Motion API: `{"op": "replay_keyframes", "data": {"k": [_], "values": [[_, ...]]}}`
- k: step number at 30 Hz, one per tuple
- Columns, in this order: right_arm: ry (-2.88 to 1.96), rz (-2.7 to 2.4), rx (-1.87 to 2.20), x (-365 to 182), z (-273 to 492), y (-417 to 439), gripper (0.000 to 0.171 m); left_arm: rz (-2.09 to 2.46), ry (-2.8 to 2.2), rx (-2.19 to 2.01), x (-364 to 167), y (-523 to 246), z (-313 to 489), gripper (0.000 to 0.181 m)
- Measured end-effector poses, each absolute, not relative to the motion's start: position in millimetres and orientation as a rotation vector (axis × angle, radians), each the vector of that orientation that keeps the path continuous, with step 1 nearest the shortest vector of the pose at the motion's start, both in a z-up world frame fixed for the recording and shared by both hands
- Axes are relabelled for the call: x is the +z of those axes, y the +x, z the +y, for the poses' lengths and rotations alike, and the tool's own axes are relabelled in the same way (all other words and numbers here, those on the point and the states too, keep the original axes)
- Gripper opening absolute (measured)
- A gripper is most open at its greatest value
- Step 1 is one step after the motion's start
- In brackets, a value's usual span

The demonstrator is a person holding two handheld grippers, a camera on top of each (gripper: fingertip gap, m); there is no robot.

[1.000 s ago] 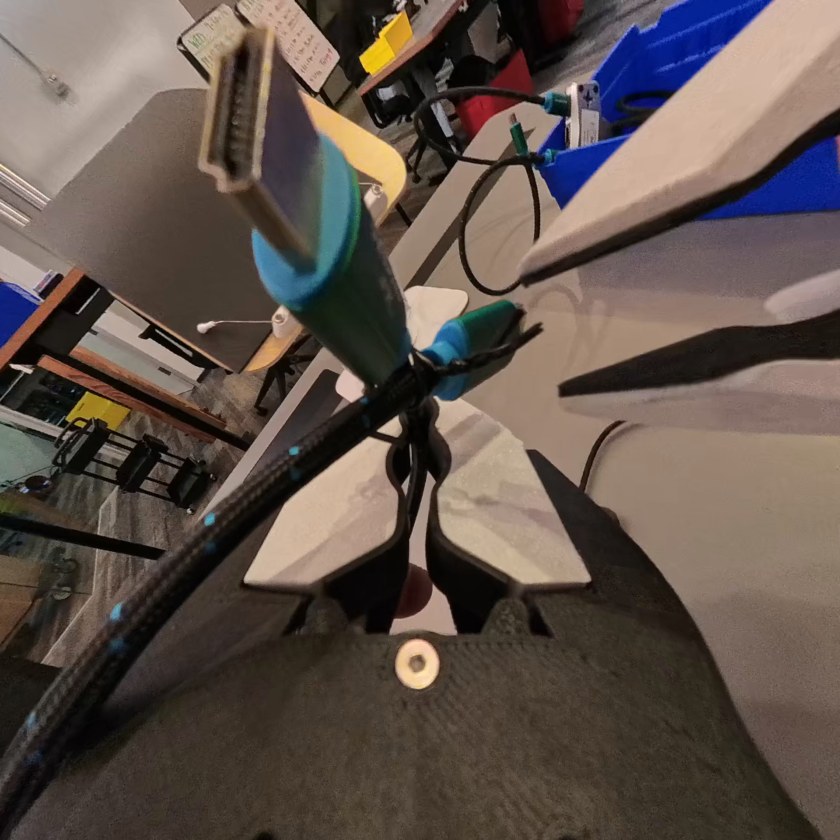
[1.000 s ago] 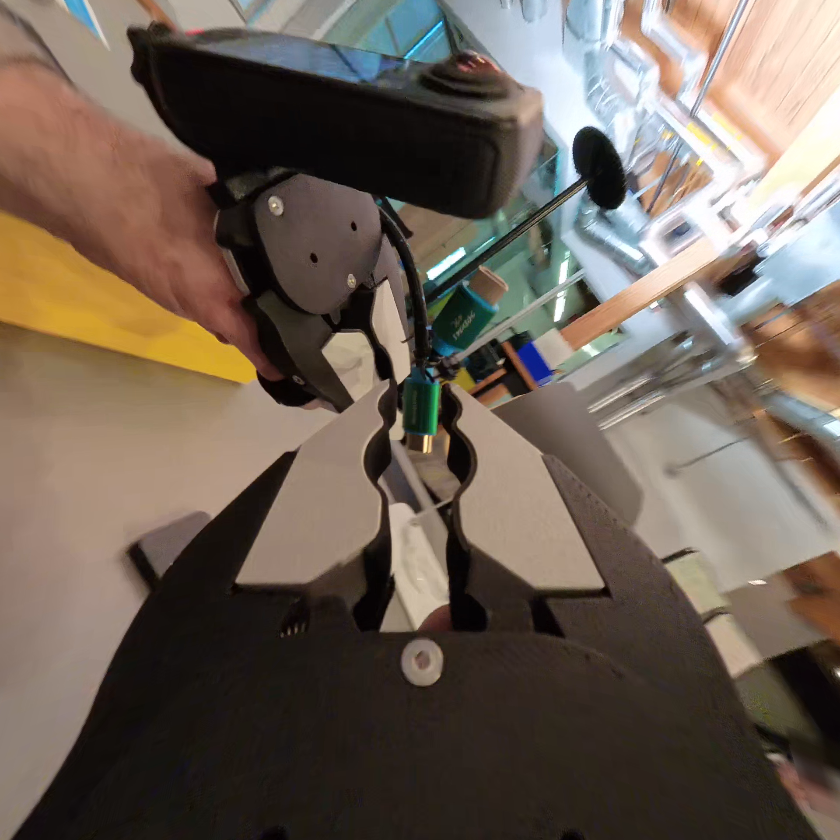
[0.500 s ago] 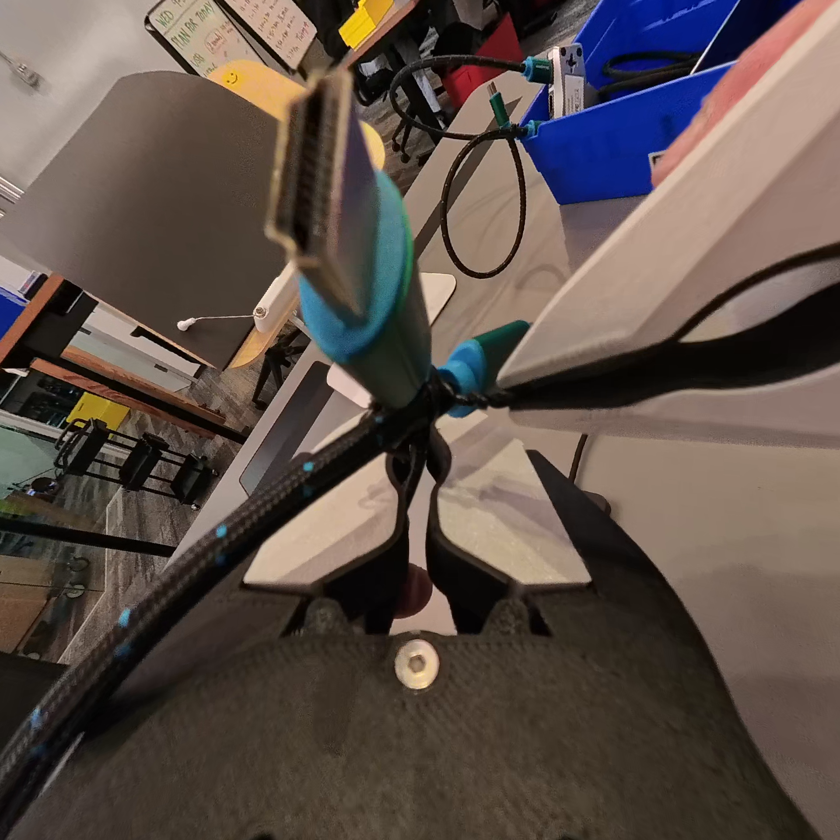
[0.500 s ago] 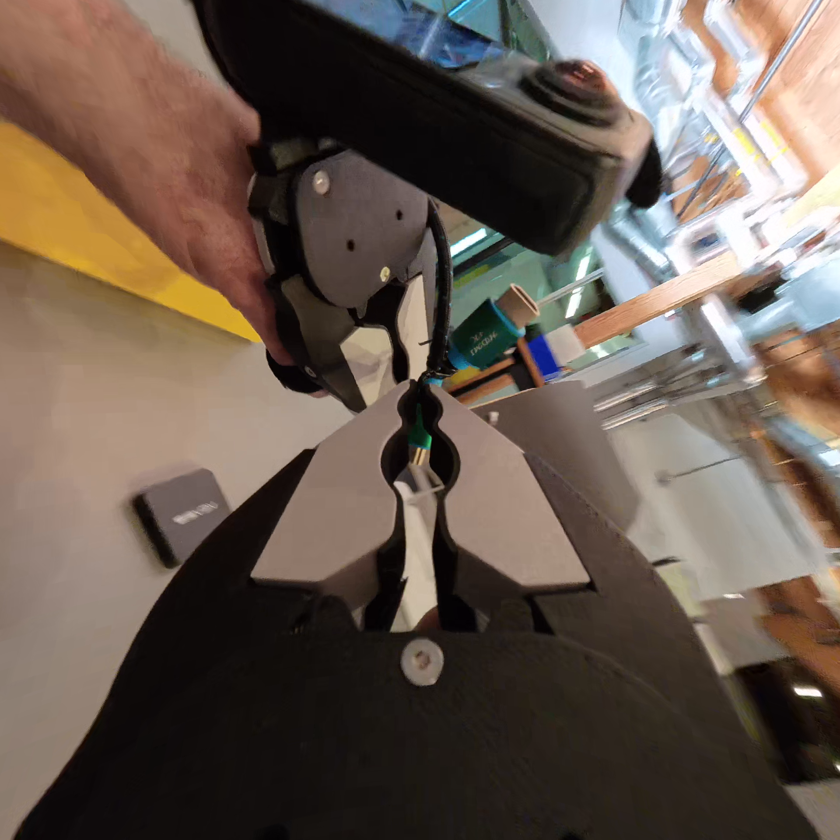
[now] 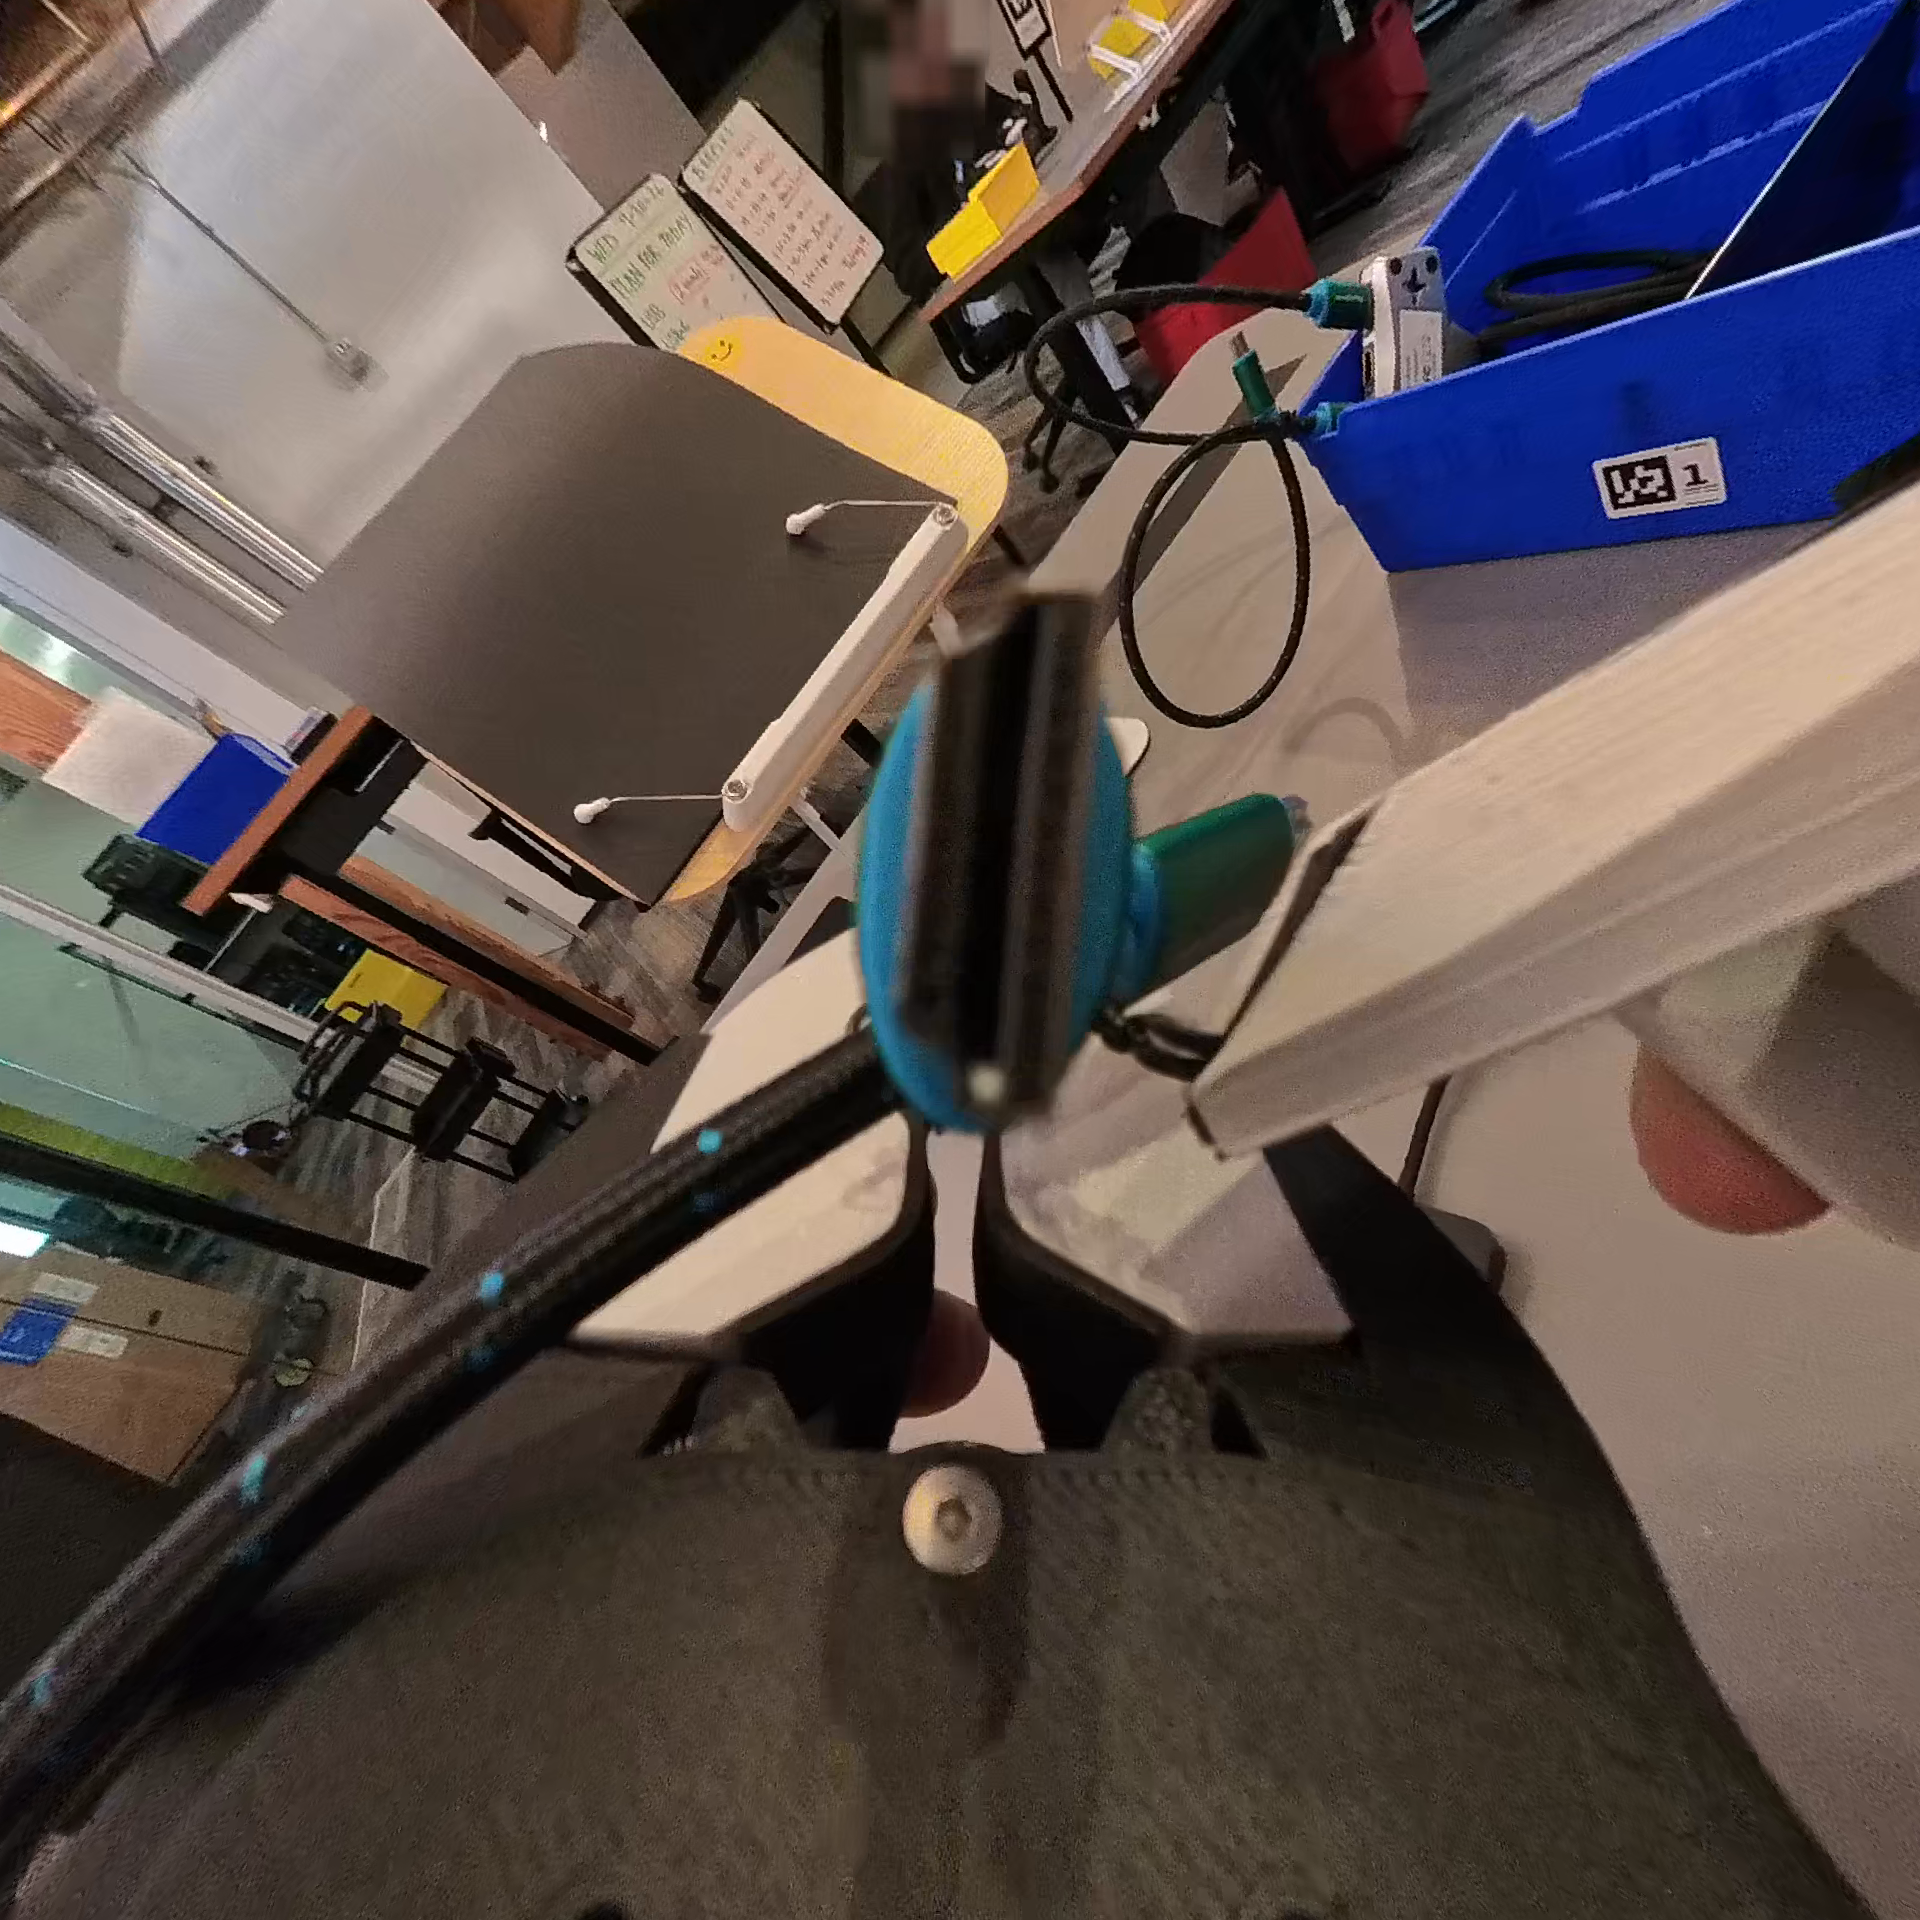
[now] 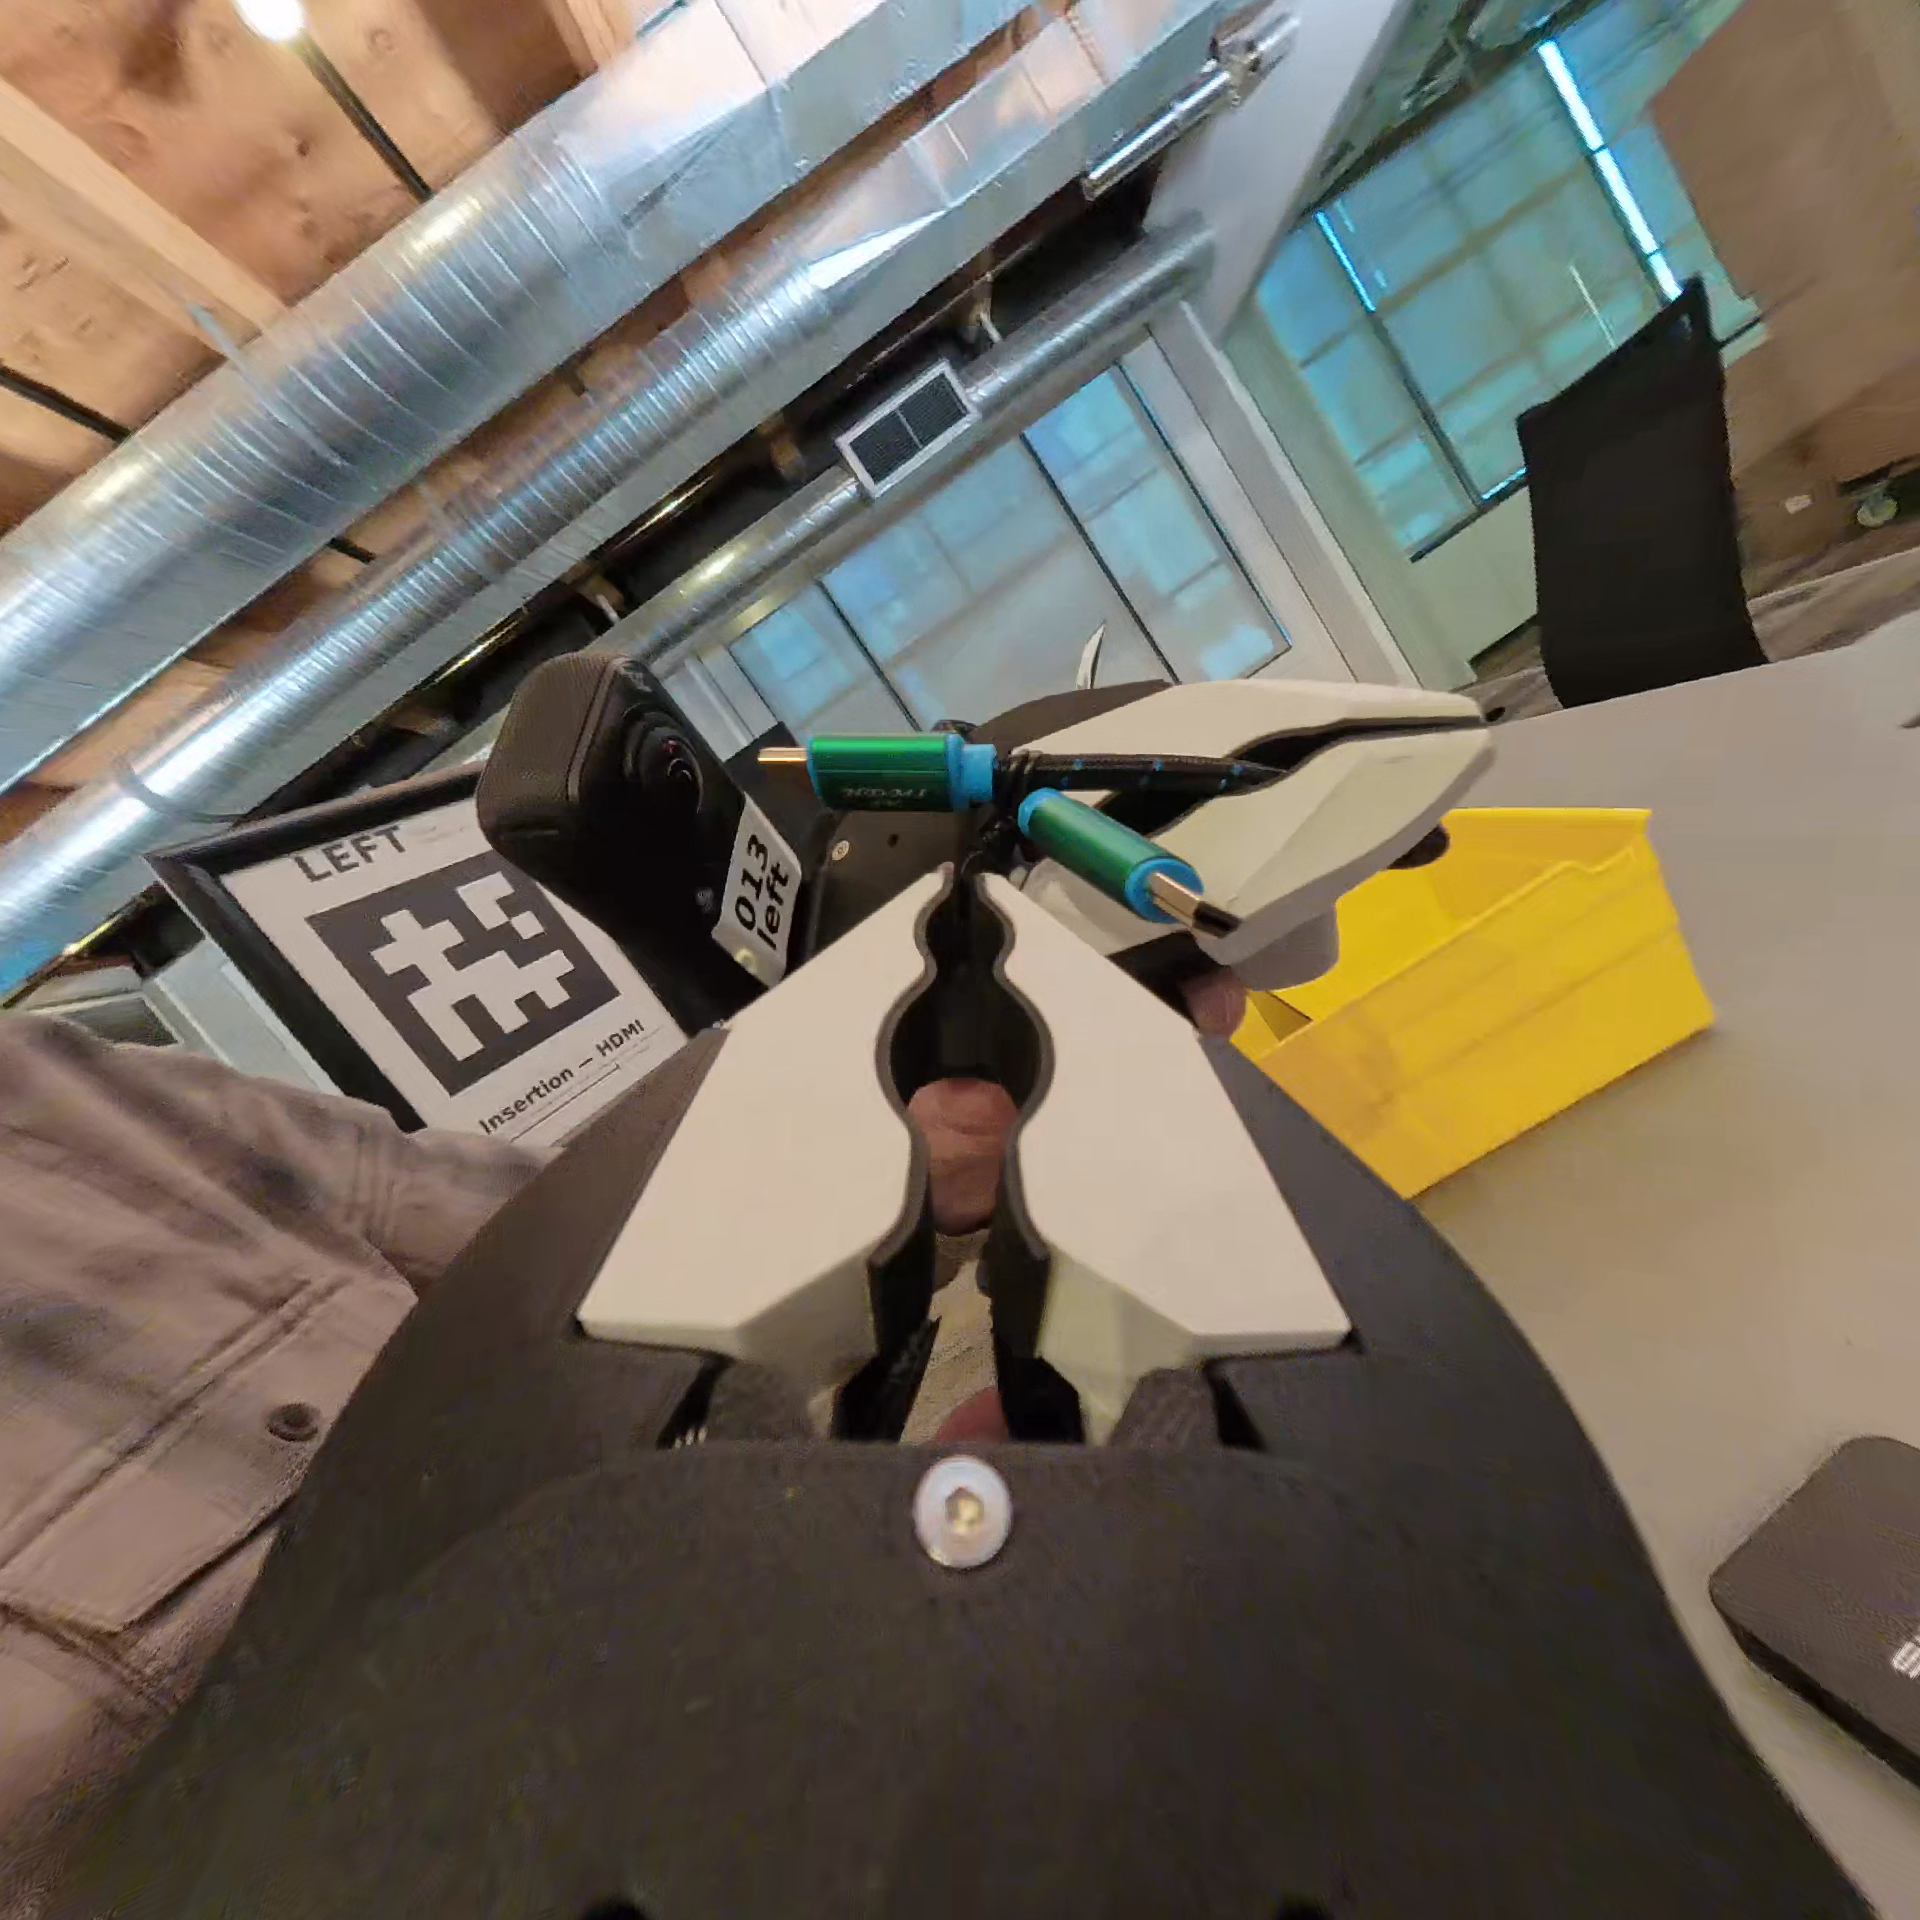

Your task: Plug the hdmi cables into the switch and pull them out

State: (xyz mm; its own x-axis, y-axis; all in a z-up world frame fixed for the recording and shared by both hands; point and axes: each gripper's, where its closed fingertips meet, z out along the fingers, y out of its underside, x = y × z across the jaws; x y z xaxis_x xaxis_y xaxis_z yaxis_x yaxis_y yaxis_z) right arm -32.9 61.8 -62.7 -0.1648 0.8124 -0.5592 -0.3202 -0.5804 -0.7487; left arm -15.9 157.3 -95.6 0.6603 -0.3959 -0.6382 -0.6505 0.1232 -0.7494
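My left gripper [image 5: 956,1127] is shut on a black braided hdmi cable [image 5: 468,1309]. The cable's blue-and-green plug [image 5: 987,883] points straight back at the left camera and hides the fingertips. A second green plug [image 5: 1216,862] sticks out to the right. My right gripper [image 6: 966,883] is shut on the thin black tie [image 5: 1153,1039] that binds the cable beside the plugs. In the right wrist view both plugs [image 6: 883,769] [image 6: 1112,862] hang just beyond my fingertips, and the left gripper [image 6: 1278,769] clamps the braided cable. The black switch [image 6: 1839,1590] lies on the grey table at lower right.
Blue bins [image 5: 1662,436] stand at the back right of the table with a white box [image 5: 1403,312] and another looped cable [image 5: 1216,582]. A yellow bin [image 6: 1455,997] sits behind the plugs. A person's sleeve [image 6: 156,1299] and a marker board [image 6: 447,966] are on the left.
The right gripper has closed fully onto the tie by the plugs and swung round. The plug in the left gripper has turned from pointing up-left to facing the left camera.
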Motion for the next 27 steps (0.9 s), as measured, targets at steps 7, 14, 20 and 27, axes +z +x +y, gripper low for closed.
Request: {"op": "replay_keyframes", "data": {"k": [7, 14, 20, 27], "values": [[-1.302, -0.783, 1.405, -70.3, 72.7, -28.8, 0.013, 0.911, -1.537, 0.197, -100.2, -18.7, 160.8, 0.000], [-1.070, -1.089, 0.475, -70.7, 82.5, -19.3, 0.021, 0.935, -1.585, 0.192, -108.2, -20.2, 162.2, 0.000], [-0.905, -1.241, 0.019, -85.3, 85.9, -20.0, 0.014, 0.968, -1.610, 0.189, -118.8, -13.8, 160.6, 0.000], [-0.778, -1.291, -0.209, -84.4, 87.9, -16.1, 0.010, 0.989, -1.627, 0.183, -122.0, -10.8, 158.7, 0.000]]}}
